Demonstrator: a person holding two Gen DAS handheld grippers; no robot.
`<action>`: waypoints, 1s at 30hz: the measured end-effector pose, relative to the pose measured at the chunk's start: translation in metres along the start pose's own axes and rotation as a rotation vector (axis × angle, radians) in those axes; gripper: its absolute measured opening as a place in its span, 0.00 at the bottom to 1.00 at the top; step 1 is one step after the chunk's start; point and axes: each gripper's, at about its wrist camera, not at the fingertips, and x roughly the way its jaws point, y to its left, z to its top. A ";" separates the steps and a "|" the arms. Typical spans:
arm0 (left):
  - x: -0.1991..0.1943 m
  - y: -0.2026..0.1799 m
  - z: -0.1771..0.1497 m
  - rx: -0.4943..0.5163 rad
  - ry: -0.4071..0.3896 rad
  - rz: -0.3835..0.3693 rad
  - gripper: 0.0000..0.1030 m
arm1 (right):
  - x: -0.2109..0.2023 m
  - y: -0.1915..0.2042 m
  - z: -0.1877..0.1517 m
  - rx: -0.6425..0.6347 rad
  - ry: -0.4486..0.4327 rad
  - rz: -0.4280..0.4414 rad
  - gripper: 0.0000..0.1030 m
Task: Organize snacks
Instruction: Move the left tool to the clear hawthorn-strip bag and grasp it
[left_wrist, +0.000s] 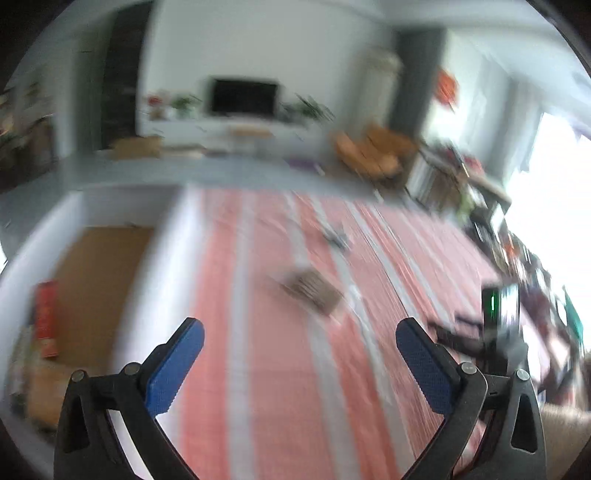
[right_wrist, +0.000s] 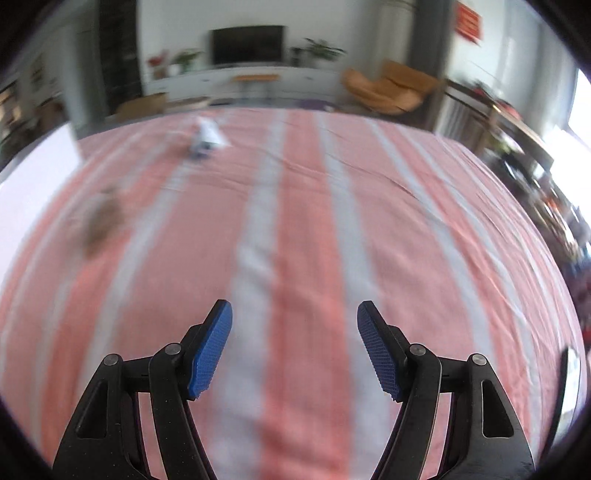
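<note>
Claws both empty: left claw (left_wrist: 300, 345) spread wide, right claw (right_wrist: 294, 336) well open, over the striped table (right_wrist: 303, 229). Brown snack packet (left_wrist: 310, 295) lies just beyond the left claw, white packet (left_wrist: 337, 238) farther off; white box (left_wrist: 173, 258) stands left of it. Everything's blurred, so a rushed grab could miss or shove the flat packet.

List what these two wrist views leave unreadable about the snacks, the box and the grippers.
- Brown packet: motion blur in the left wrist view; its label is unreadable.
- White-and-blue packet: small, far and smeared in the right wrist view.
- Box: cut by the left edge; its contents beside the red packet are blurred.
- Left gripper and right gripper: open and empty; the hands holding them are out of frame.
</note>
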 end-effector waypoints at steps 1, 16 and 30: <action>0.014 -0.009 -0.001 0.023 0.029 -0.008 1.00 | 0.004 -0.004 0.000 0.018 0.008 -0.003 0.71; 0.175 -0.012 -0.051 0.065 0.216 0.186 1.00 | 0.005 -0.011 -0.012 0.070 0.027 0.031 0.79; 0.166 -0.012 -0.048 0.060 0.207 0.189 1.00 | 0.002 -0.015 -0.014 0.095 0.029 0.007 0.80</action>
